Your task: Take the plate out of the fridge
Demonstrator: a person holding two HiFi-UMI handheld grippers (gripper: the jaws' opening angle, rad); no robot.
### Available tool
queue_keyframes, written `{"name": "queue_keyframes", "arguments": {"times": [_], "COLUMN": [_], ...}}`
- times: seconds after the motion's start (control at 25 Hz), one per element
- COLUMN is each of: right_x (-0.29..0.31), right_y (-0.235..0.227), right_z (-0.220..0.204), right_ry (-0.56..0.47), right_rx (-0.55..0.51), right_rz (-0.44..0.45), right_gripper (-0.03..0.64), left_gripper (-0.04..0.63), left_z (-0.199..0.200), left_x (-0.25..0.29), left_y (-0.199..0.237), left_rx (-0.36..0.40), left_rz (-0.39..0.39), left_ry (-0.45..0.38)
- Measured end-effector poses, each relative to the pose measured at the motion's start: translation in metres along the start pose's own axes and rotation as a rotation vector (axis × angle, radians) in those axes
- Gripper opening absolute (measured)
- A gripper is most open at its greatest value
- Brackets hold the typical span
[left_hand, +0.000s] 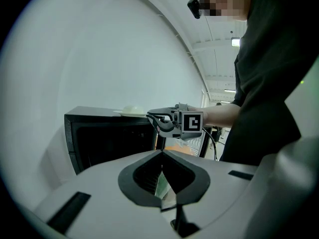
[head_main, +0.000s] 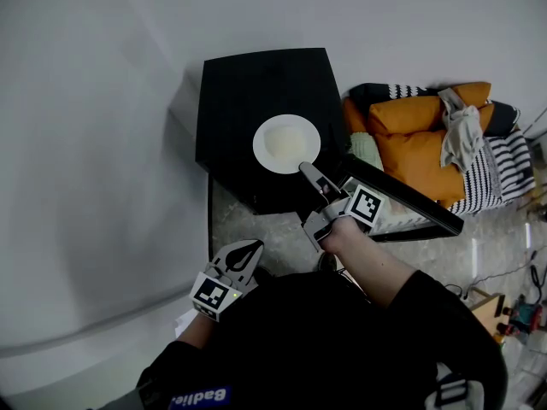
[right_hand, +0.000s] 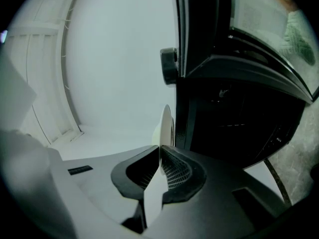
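A white plate (head_main: 286,142) with a pale mound on it sits over the top of the small black fridge (head_main: 248,75); whether it rests on the top I cannot tell. My right gripper (head_main: 306,171) is shut on the plate's near rim. In the right gripper view the plate (right_hand: 166,126) shows edge-on between the jaws of that gripper (right_hand: 159,151). The fridge door (head_main: 402,196) hangs open to the right. My left gripper (head_main: 254,248) is held low by the person's body, shut and holding nothing. In the left gripper view it (left_hand: 162,156) faces the fridge (left_hand: 109,138) and the plate (left_hand: 130,110).
Orange cushions (head_main: 419,135), a grey cloth (head_main: 461,131) and striped bedding (head_main: 500,165) lie right of the fridge. A white wall (head_main: 85,143) runs along the left. Cables and small items (head_main: 513,306) lie on the floor at the lower right.
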State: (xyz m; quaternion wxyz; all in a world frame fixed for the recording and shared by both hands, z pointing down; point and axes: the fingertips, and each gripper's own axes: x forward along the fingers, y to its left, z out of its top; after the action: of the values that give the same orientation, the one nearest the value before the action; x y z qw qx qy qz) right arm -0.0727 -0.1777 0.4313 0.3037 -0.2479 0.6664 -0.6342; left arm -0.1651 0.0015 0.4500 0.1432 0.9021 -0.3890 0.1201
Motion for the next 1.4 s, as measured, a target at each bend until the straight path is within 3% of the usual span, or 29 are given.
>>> {"name": "queue_keyframes", "arguments": {"times": [1.04, 1.24, 1.4], "right_x": [0.029, 0.025, 0.016], "right_y": [-0.013, -0.012, -0.012], "right_z": [0.013, 0.014, 0.007], "right_ry": [-0.083, -0.081, -0.054], "right_rx": [0.002, -0.005, -0.019], "right_rz": [-0.005, 0.005, 0.009], "right_gripper": [0.02, 0.101, 0.124], "left_gripper": [0.006, 0.006, 0.006], "left_z": [-0.004, -0.004, -0.003], "left_x": [0.002, 0.003, 0.006], "left_y": [-0.01, -0.011, -0.013], "left_rx": [0.011, 0.012, 0.011], "left_rz": [0.005, 0.008, 0.003], "left_ry": [0.007, 0.005, 0.002]}}
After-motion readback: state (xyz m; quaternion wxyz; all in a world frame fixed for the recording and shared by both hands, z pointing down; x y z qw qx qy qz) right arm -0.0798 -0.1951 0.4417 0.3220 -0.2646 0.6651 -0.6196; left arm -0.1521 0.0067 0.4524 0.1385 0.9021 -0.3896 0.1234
